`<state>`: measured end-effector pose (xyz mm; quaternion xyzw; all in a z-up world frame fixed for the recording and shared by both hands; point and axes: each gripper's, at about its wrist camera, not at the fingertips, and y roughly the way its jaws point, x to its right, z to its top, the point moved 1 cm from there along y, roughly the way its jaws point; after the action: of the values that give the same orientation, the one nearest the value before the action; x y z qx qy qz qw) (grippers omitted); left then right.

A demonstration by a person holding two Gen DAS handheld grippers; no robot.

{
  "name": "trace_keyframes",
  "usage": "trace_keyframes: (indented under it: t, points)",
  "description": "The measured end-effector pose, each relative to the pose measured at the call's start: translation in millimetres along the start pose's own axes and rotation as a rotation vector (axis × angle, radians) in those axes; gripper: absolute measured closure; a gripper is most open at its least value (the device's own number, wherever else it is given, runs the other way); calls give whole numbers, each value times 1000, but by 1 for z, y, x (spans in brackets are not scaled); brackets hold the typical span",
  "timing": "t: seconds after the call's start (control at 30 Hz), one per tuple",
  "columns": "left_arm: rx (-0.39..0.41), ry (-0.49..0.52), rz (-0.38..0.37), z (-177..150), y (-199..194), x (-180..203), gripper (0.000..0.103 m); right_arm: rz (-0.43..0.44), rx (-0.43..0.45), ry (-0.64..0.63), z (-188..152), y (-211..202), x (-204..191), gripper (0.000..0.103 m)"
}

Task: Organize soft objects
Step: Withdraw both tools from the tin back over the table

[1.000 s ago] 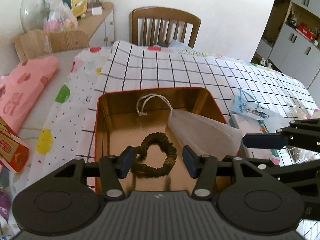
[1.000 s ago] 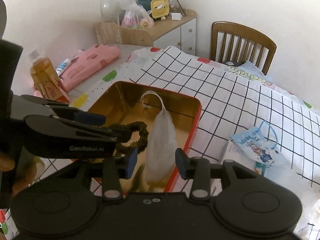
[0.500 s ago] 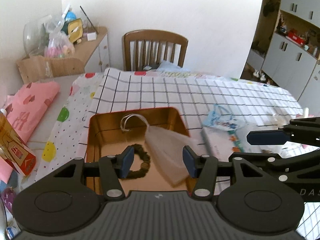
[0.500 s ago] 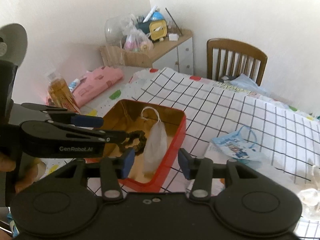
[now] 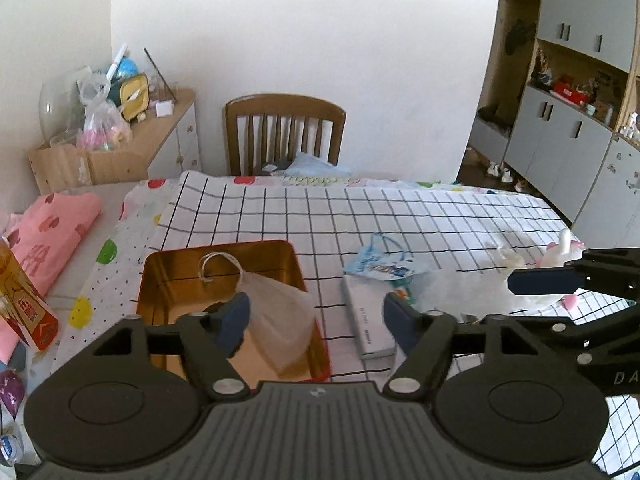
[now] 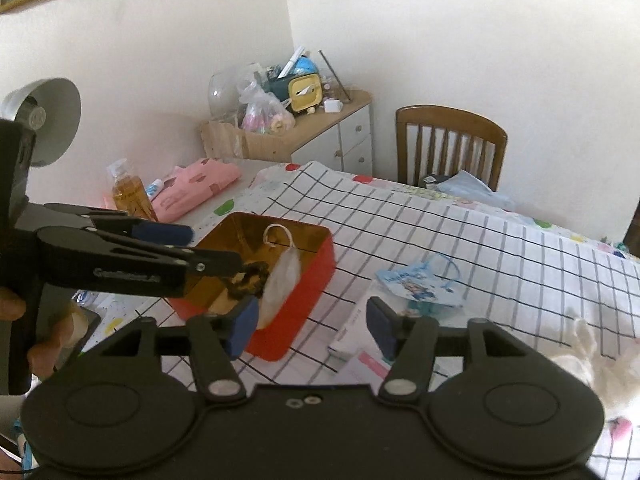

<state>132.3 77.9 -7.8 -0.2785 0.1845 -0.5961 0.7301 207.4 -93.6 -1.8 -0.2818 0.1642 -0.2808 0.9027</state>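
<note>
A red tin [image 5: 162, 280] [image 6: 308, 308] with a gold inside sits on the checked cloth. In it lie a white face mask [image 5: 280, 312] [image 6: 282, 280] and a dark scrunchie [image 6: 250, 280], which my left fingers mostly hide in the left wrist view. A blue printed mask [image 5: 380, 266] [image 6: 418, 284] lies on the cloth to the right of the tin. A white plush toy [image 5: 556, 260] [image 6: 600, 364] lies at the far right. My left gripper [image 5: 316, 322] is open and empty, raised above the tin's near edge. My right gripper [image 6: 312, 326] is open and empty, raised beside the tin.
A flat white box [image 5: 366, 320] lies beside the tin under the blue mask. A pink cloth [image 5: 52, 228], an amber bottle [image 6: 128, 196], a wooden chair [image 5: 284, 136] and a cluttered side cabinet [image 5: 160, 136] stand around the table.
Both grippers have pulled up and back from the tin, so it looks smaller and lower. The mask and scrunchie stay in the tin. The plush toy has come into view.
</note>
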Motion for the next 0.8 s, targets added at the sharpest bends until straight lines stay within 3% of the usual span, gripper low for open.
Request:
trace_keyframes:
  t: [0.33,0.63,0.8]
  points:
    - [22,31,-53,-21,-14,43,17,-29,8,20,-34,-37,33,28]
    - [-16,17,-86,-46,-9,67,16,-85,-20,60,-71,-53,62,20]
    - [-54,43,-69,-59,0,81,1,-107,-45,55,-90,-53,70,19]
